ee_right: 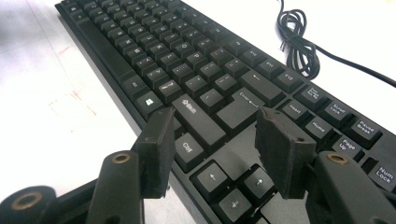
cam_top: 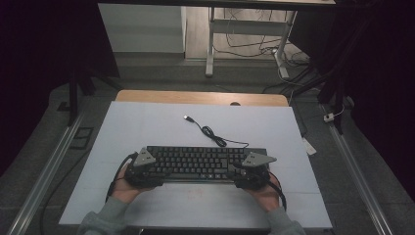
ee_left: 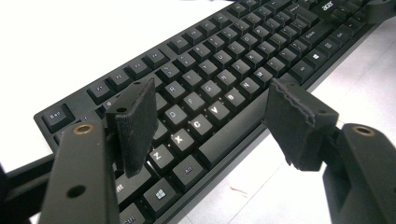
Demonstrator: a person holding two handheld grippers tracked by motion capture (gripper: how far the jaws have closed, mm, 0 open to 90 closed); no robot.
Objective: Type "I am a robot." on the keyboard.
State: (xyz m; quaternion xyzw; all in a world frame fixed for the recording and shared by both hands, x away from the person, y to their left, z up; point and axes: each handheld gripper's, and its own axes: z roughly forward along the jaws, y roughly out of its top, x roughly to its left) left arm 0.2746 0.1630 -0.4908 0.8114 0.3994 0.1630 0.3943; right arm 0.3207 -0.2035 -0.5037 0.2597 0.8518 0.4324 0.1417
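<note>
In the high view, at the bottom of the frame, two grey sleeves and hands come in over the near edge of the white bench (cam_top: 147,122); just above them, in the lower middle of the frame, the left hand-held gripper (cam_top: 142,169) sits at the left end of a black keyboard (cam_top: 198,161) and the right hand-held gripper (cam_top: 253,170) at its right end, each topped by a grey three-cornered plate. In the left gripper view its jaws stand apart over the lower left keys, one pad above the Z key region, the other out past the keyboard's front edge near the space bar (ee_left: 233,133); nothing is pressed between them. In the right gripper view that gripper's jaws are likewise spread, straddling the Ctrl and arrow keys at the frame's lower middle, gripping nothing visible. The keyboard lies flat across the bench's near half; beyond it, toward the frame's centre in the high view, its black cable (cam_top: 213,134) runs in a small coil to a plug (cam_top: 188,118); farther up, the bench's wooden far edge and a grey floor with table legs (cam_top: 209,44).
</note>
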